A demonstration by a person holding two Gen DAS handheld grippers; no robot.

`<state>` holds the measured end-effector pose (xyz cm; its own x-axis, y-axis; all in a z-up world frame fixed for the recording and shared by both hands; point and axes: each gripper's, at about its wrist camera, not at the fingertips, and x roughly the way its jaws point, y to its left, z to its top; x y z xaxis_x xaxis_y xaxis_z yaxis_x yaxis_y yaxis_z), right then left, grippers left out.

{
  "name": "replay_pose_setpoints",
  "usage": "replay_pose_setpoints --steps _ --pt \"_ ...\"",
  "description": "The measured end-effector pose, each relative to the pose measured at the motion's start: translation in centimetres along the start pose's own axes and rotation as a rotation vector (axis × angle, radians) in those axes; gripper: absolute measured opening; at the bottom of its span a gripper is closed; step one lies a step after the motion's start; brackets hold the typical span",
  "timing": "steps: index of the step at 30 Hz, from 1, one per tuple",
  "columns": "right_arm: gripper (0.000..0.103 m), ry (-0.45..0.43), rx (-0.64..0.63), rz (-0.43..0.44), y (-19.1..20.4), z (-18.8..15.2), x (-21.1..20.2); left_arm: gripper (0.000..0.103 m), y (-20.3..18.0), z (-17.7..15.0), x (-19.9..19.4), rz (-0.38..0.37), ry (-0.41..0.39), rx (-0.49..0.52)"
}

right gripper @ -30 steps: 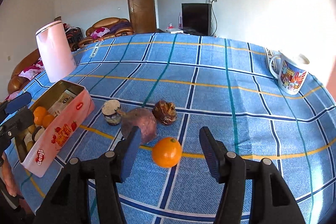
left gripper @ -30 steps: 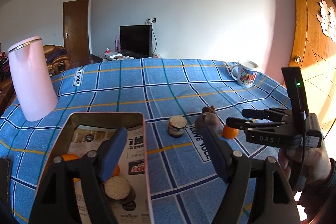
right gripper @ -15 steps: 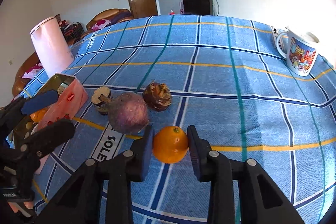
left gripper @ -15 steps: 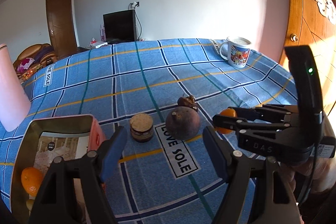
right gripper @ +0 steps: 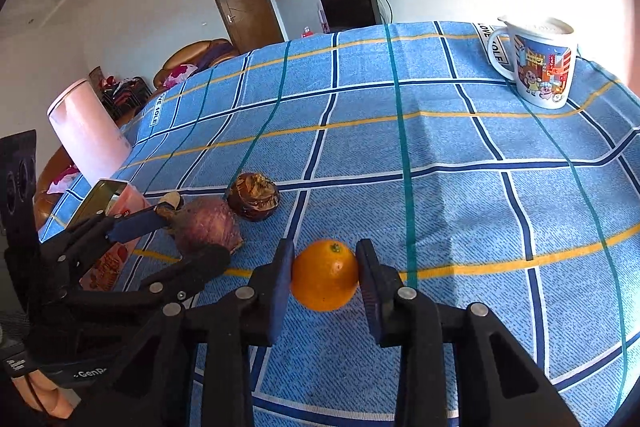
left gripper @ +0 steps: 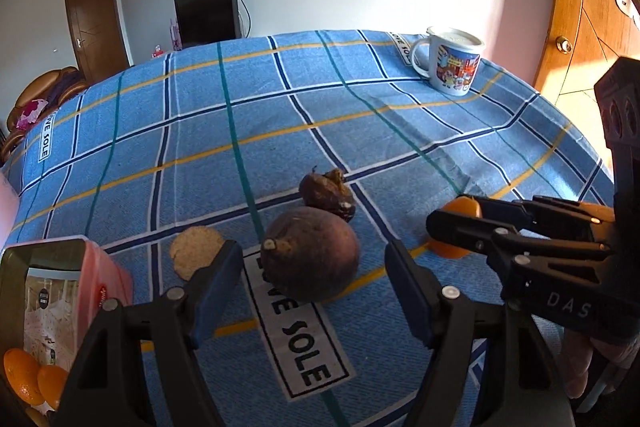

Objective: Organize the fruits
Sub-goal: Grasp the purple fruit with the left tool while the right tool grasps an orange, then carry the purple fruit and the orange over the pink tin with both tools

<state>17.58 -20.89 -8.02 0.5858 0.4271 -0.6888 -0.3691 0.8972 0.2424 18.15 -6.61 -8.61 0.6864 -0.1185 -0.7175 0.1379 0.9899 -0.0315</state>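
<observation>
The orange (right gripper: 325, 275) sat on the tabletop (right gripper: 440, 155) between the two fingers of the right hand-held gripper (right gripper: 323, 273), whose pads pressed against its left and right sides. It was round, smooth and bright, with a small green stem scar on top. The right wrist view showed the whole fruit; in the left wrist view only slivers of it (left gripper: 454, 249) showed above and below the black fingers crossing in from the right.

Just left of the orange lay a large purple, round fruit (left gripper: 310, 253) with a pale stub on its near side. The left hand-held gripper (left gripper: 314, 291) hung close before this fruit with its blue-padded fingers spread wide, one on each side and neither touching it, holding nothing. Just beyond the purple fruit sat a smaller brown fruit (left gripper: 326, 193) with a ragged, dried top.

Left of the purple fruit stood a small jar with a pale round lid (left gripper: 196, 253), partly hidden behind the left finger; the right wrist view barely showed it. At the near left was a pink tin (left gripper: 102, 277), and only the left wrist view looked into it, showing two oranges in the tin (left gripper: 30, 379) on a printed liner. The right wrist view alone showed a tall pink jug (right gripper: 88, 137) at the far left of the blue checked cloth. A cartoon-printed white mug (right gripper: 538, 61) stood at the far right.
</observation>
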Motion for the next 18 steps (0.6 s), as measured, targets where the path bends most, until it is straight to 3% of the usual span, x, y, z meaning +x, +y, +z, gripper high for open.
replay_pose_setpoints --steps 4,6,12,18 --pt "0.034 0.015 0.012 0.012 -0.1 0.0 0.3 0.064 0.3 0.3 1.6 -0.031 0.067 -0.020" --pt "0.035 0.029 -0.001 0.016 0.1 0.0 0.5 0.053 0.6 0.4 2.0 -0.033 0.075 -0.051" --pt "0.034 0.039 -0.017 0.022 0.4 0.1 0.7 0.053 0.3 0.2 1.2 -0.053 0.042 -0.044" --pt "0.034 -0.020 -0.022 0.012 0.4 0.0 -0.5 0.053 0.9 0.2 -0.3 -0.067 -0.030 -0.068"
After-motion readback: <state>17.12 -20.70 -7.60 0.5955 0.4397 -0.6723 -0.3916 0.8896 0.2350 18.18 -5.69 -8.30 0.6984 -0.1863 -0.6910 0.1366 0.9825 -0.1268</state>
